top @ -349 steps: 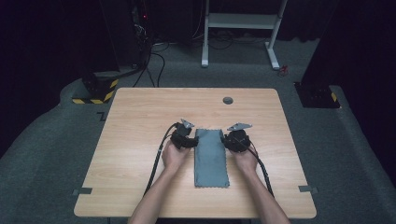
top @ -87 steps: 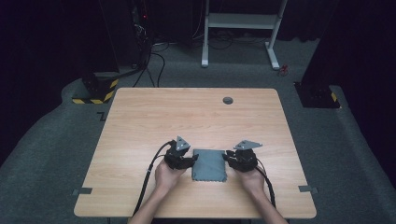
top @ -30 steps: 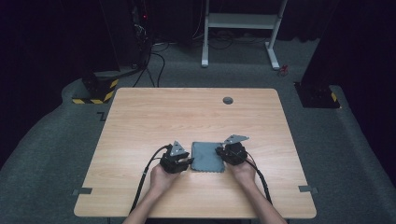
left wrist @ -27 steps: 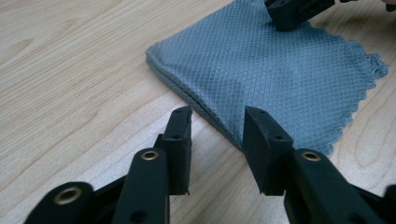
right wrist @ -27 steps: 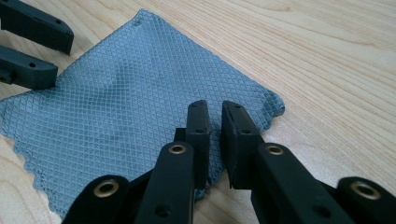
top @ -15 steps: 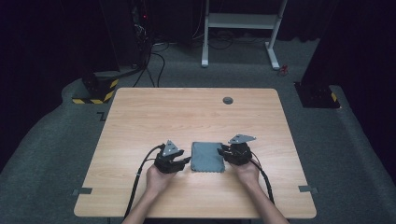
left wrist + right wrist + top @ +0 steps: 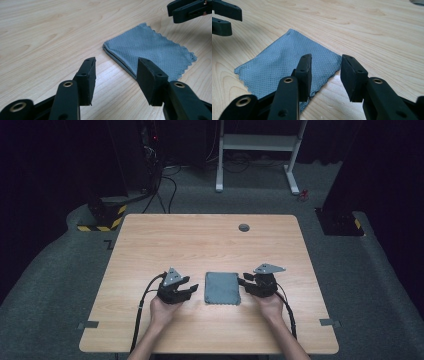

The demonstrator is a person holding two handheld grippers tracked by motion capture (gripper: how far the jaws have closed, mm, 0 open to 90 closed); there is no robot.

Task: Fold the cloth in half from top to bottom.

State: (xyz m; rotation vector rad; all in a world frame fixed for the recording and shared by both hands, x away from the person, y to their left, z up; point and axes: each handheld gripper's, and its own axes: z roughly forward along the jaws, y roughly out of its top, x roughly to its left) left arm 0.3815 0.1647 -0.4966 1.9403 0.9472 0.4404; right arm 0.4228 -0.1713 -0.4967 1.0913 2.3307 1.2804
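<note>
A folded grey cloth [image 7: 222, 288] lies flat on the desk [image 7: 200, 245], toward its near edge. The left tongs [image 7: 191, 287] sit at the cloth's 9 o'clock, the right tongs [image 7: 242, 283] at its 3 o'clock. Both have just been opening and stand released, nothing between their jaws, just off the cloth's edges.
</note>
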